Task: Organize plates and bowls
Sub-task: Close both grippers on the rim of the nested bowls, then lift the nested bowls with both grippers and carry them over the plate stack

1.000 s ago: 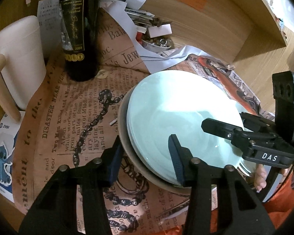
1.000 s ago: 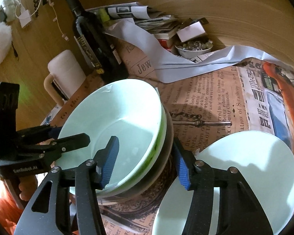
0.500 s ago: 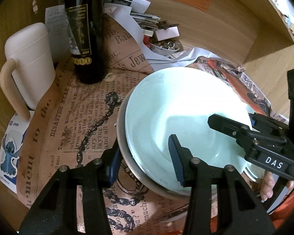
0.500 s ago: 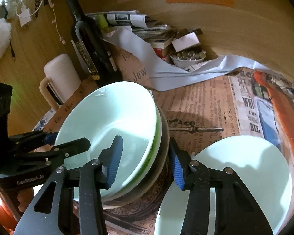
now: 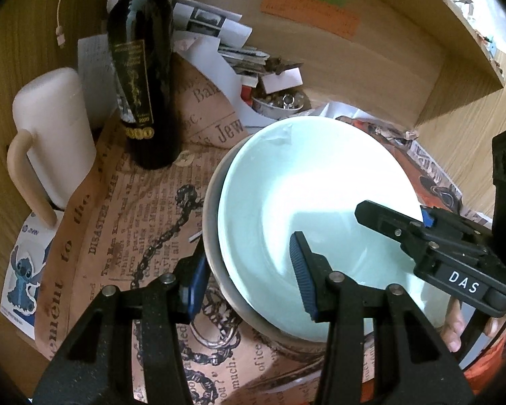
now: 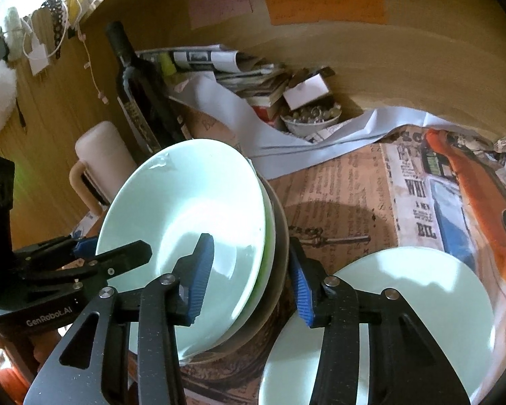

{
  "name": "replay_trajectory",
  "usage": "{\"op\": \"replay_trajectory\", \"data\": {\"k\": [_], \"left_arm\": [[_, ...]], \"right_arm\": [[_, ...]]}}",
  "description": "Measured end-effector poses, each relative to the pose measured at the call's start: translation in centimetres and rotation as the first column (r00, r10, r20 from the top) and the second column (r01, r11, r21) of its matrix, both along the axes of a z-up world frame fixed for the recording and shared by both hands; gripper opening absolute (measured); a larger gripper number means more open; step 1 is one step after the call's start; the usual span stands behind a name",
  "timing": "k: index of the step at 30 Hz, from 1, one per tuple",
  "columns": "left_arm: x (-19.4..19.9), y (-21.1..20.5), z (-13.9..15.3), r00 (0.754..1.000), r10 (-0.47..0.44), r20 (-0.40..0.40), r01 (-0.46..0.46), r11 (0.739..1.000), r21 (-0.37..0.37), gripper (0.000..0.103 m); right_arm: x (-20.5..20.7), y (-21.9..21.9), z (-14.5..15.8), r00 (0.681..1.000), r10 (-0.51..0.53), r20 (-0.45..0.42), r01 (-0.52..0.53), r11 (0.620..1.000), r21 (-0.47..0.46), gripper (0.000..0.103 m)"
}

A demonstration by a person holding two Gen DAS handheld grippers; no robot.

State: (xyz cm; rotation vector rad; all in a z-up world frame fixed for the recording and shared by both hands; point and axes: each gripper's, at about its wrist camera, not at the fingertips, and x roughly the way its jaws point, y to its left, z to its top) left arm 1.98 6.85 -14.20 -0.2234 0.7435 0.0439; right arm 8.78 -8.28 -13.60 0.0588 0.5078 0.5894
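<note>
Since a second ago, my right gripper (image 6: 251,273) has narrowed around the rim of the stack of bowls (image 6: 185,216), and both cameras now see more of the wall above. Its jaws are closing at this moment, one blue pad inside the top bowl and the other outside the grey rim of the bottom one; I cannot tell whether the pads press on the rim yet. My left gripper (image 5: 248,271) straddles the opposite side of the same stack (image 5: 307,195), part open, one pad inside the pale green bowl and the other outside the grey rim. Whether its pads touch the rim I cannot tell either.

From the right wrist view, the stack looks tilted, its far edge toward the dark wine bottle (image 5: 141,67). It sits on printed brown paper (image 5: 118,229) that covers the worktop. A separate pale plate (image 6: 404,317) lies just beside the stack, under my right gripper's outer finger. Near the bottle stands a cream mug (image 5: 50,128) with a tan handle. Behind them, against the wooden wall, are piled papers (image 6: 219,64) and a small dish of metal bits (image 6: 312,118). A person's fingers (image 5: 455,320) show below my right gripper in the left wrist view.
</note>
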Motion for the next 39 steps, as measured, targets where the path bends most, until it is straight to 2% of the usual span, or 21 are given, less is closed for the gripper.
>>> {"op": "replay_trajectory", "data": {"k": [24,39], "left_arm": [[0.3,-3.5,2.1,0.992,-0.077,0.095,0.075,0.997,0.028,0.046],[0.8,-6.4,2.6,0.984,-0.147,0.1,0.144,0.989,0.037,0.046]], "right_arm": [[-1.6,-5.0,1.6,0.995,-0.078,0.063,0.073,0.995,0.072,0.04],[-2.9,-8.3,1.4,0.985,-0.154,0.073,0.147,0.984,0.097,0.04]]}}
